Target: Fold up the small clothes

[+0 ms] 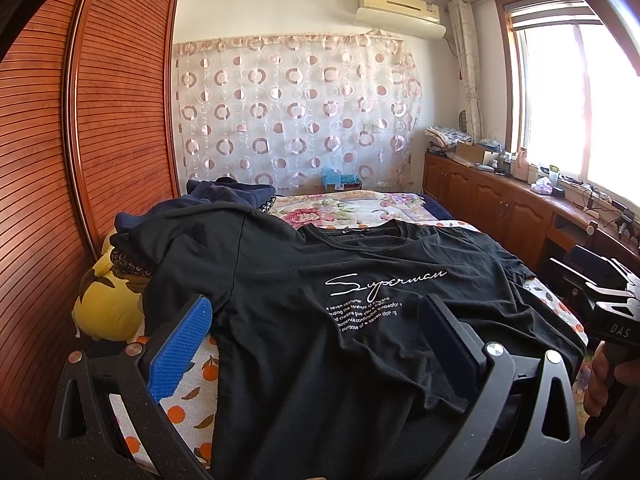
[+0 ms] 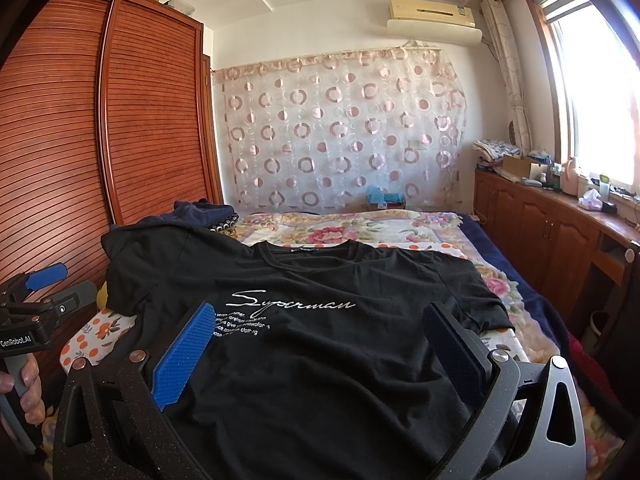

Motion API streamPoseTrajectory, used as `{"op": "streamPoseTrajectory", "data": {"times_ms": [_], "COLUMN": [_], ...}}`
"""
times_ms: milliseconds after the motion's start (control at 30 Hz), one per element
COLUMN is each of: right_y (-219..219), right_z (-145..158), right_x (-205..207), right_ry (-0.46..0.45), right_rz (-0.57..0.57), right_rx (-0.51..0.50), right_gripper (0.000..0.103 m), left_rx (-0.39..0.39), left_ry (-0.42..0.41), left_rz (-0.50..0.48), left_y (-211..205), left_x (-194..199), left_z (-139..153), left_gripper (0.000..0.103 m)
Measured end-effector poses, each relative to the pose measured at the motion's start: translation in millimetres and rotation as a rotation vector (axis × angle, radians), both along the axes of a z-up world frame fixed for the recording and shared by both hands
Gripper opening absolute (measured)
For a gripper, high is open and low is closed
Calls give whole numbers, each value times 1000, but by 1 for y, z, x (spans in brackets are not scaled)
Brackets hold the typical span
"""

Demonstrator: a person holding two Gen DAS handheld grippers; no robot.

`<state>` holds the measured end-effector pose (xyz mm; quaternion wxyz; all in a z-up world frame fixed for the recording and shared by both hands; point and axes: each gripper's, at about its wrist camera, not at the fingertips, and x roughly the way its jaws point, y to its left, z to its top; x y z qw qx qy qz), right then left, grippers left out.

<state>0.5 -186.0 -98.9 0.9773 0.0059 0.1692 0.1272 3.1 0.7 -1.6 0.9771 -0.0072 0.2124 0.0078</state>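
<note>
T-shirt [image 1: 320, 312] is being left spread flat, print up, on the bed [image 2: 360, 224], not yet folded. Left tool [image 1: 316, 344] and right tool [image 2: 320, 344] are being held wide apart above its hem, gripping nothing.

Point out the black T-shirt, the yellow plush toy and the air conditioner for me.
black T-shirt [image 1: 320, 264]: left wrist view, chest above the white lettering.
yellow plush toy [image 1: 108, 312]: left wrist view, its yellow body beside the shirt.
air conditioner [image 2: 432, 12]: right wrist view, front panel.
</note>
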Motion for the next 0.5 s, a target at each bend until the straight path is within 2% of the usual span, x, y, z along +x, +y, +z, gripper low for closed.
{"op": "streamPoseTrajectory", "data": {"times_ms": [500], "right_y": [0], "right_z": [0], "right_x": [0], "right_ry": [0], "right_rz": [2], "right_rx": [1], "right_gripper": [103], "left_rx": [0], "left_ry": [-3], "left_rz": [1], "left_y": [0], "left_x": [0], "left_z": [0], "left_gripper": [103]}}
